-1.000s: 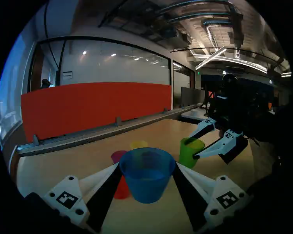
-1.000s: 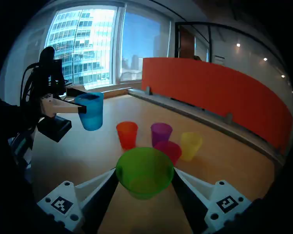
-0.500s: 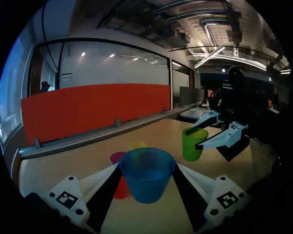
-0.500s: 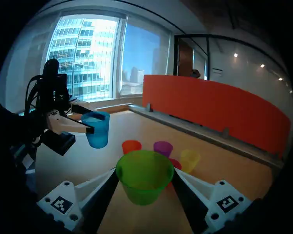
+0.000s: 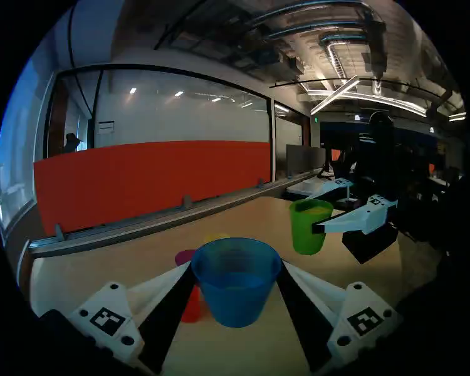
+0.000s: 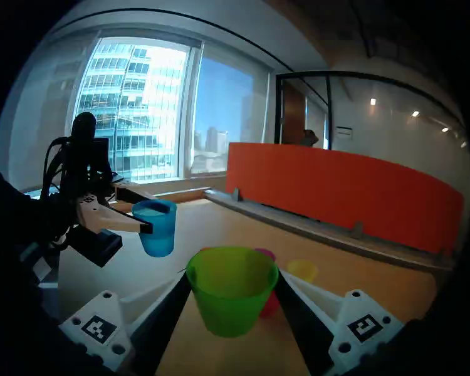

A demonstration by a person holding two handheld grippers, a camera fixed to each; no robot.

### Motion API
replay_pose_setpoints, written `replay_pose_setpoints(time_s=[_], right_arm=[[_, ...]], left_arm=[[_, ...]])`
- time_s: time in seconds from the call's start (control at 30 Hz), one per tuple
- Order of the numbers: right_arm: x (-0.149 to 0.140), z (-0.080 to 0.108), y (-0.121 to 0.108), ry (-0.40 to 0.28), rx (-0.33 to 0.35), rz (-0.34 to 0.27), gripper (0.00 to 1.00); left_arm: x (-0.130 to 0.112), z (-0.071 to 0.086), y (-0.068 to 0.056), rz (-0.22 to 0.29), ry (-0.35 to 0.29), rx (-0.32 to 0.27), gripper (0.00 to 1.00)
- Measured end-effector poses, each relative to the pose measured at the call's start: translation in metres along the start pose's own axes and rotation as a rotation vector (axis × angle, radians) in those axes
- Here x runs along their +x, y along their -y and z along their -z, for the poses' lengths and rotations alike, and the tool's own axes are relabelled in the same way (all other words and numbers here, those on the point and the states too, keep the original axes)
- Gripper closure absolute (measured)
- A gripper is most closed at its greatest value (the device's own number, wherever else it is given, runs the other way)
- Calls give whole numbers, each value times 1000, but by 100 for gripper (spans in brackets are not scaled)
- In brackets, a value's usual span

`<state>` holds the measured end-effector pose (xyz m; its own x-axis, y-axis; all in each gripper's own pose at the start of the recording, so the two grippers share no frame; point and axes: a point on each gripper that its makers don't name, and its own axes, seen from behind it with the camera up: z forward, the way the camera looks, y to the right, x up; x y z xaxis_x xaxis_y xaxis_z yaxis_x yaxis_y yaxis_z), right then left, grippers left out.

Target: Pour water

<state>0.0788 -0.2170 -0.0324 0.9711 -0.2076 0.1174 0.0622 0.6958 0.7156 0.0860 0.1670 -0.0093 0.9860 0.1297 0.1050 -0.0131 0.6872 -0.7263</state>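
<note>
in my left gripper view, an orange partition stands at the far left edge of the wooden table. moving right, a red cup stands on the table just behind my near finger. a magenta cup is beside it, and a yellow cup sits further back, only its rim peeking out. at centre the left gripper pinches the blue cup from both sides, upright and off the table. through its translucent wall i see water in the lower part. to the right, the right gripper clamps the green cup, upright and raised, well apart from the blue one. i cannot tell what is in it from here.

in my right gripper view, a bright window is on the left, and in front of it the left gripper holds the blue cup above the table. at centre my own two fingers press on the green cup, held upright with its mouth facing me. i cannot make out any contents. behind its right side, the magenta cup and the red cup are mostly hidden, with the yellow cup just to their right.
</note>
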Motion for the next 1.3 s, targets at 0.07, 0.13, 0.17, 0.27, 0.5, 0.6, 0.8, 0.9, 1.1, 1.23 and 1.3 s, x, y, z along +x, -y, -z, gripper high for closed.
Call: replay_pose_setpoints(time_s=[0.07, 0.13, 0.17, 0.27, 0.5, 0.6, 0.8, 0.9, 1.1, 1.23, 1.3], right_arm=[[1, 0, 0, -7, -1, 1, 7], [2, 0, 0, -12, -2, 2, 7], [3, 0, 0, -14, -2, 3, 7], [4, -1, 0, -20, -5, 7, 7], [8, -3, 1, -36, -1, 4, 7], [10, -4, 1, -41, 1, 0, 7], [12, -5, 3, -45, 9, -4, 7], [13, -6, 5, -48, 13, -5, 7], [13, -7, 8, -50, 25, -8, 7], [13, -9, 10, -51, 30, -8, 7], [14, -10, 11, -53, 33, -9, 7]], left_arm=[[1, 0, 0, 2, -1, -1, 13], [1, 0, 1, 3, -2, -1, 13], [1, 0, 1, 3, -3, 0, 13], [1, 0, 2, 2, -4, 0, 13], [4, 0, 2, 6, -12, 2, 13], [7, 0, 4, 11, -20, 3, 13], [13, -2, 8, 11, -33, 14, 13], [16, -3, 9, 7, -41, 19, 13], [30, -3, 14, -12, -67, 30, 13], [41, -3, 16, -33, -79, 37, 13], [47, -3, 17, -48, -84, 41, 13]])
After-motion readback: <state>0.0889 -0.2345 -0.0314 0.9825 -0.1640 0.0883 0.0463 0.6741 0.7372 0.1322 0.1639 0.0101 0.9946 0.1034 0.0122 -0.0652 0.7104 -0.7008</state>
